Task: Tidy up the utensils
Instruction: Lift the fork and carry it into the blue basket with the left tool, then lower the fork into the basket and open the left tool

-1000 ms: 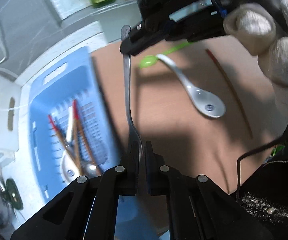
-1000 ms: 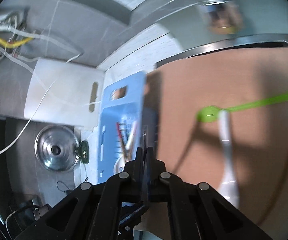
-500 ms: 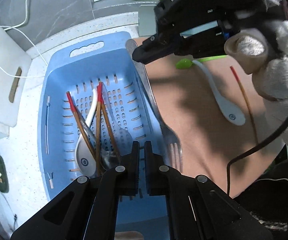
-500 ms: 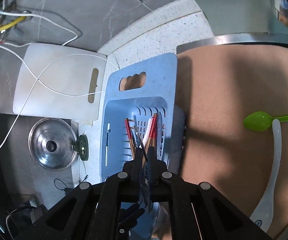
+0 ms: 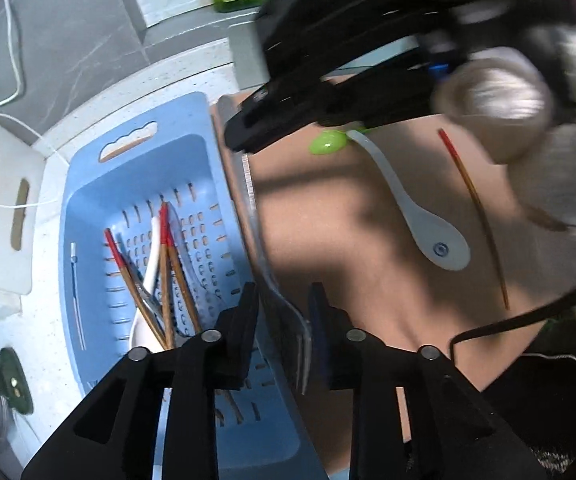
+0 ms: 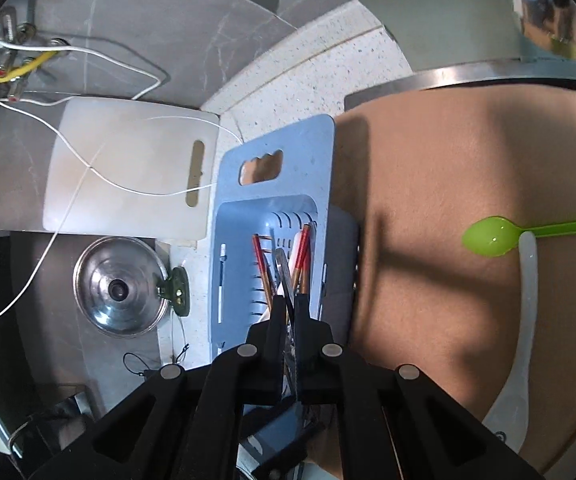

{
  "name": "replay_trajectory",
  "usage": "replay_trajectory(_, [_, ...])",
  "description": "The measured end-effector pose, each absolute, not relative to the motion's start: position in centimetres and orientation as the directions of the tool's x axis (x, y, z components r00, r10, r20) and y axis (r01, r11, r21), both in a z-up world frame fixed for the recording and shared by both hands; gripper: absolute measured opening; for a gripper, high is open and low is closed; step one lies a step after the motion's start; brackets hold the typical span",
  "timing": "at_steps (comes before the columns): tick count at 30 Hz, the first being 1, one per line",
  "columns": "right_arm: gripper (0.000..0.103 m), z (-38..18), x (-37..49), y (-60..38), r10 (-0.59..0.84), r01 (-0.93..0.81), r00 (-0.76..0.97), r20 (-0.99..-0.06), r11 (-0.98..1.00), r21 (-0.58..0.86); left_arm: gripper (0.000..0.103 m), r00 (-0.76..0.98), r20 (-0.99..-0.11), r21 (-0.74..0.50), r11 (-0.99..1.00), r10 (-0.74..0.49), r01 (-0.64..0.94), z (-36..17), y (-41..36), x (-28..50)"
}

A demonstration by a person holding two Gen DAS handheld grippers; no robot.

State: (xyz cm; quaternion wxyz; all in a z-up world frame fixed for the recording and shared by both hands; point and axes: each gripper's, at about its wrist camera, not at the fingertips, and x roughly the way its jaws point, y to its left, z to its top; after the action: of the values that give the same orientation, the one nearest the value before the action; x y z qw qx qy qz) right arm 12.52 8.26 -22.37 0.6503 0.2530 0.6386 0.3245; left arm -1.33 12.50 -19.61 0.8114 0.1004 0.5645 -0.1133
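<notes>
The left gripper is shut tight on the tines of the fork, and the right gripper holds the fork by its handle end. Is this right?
Not quite. In the left wrist view the left gripper is open: its fingers stand apart, with the tines of the fork between them. The right gripper does hold the fork by its handle end.

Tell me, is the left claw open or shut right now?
Open. The left claw has a clear gap between its fingers, and the metal fork lies loose in that gap, its handle gripped by the right claw.
</notes>
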Motion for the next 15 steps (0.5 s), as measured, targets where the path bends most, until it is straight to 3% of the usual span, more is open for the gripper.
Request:
replay_trajectory(8, [0.004,-20.7,12.3,7.4,0.765,-0.128,-0.030,-0.643,0.635,0.762,0.024,0.335,-0.934,-0.029,0.963,-0.122,0.269,-19.9,12.0,0.5])
replay_trajectory(10, [0.003,-20.3,12.2,7.2,0.773,-0.126,-0.038,-0.633,0.625,0.771,0.018,0.337,-0.935,-0.021,0.963,-0.115,0.269,-20.1,11.9,1.0])
replay_trajectory(11, [0.003,-20.1,12.2,7.1,0.776,-0.124,-0.041,-0.630,0.622,0.773,0.009,0.334,-0.936,-0.022,0.963,-0.114,0.267,-20.3,12.0,1.2])
replay_trajectory(15, [0.004,-19.2,12.2,6.6,0.780,-0.133,-0.036,-0.625,0.616,0.776,0.009,0.340,-0.929,-0.056,0.963,-0.147,0.263,-19.6,12.1,1.2])
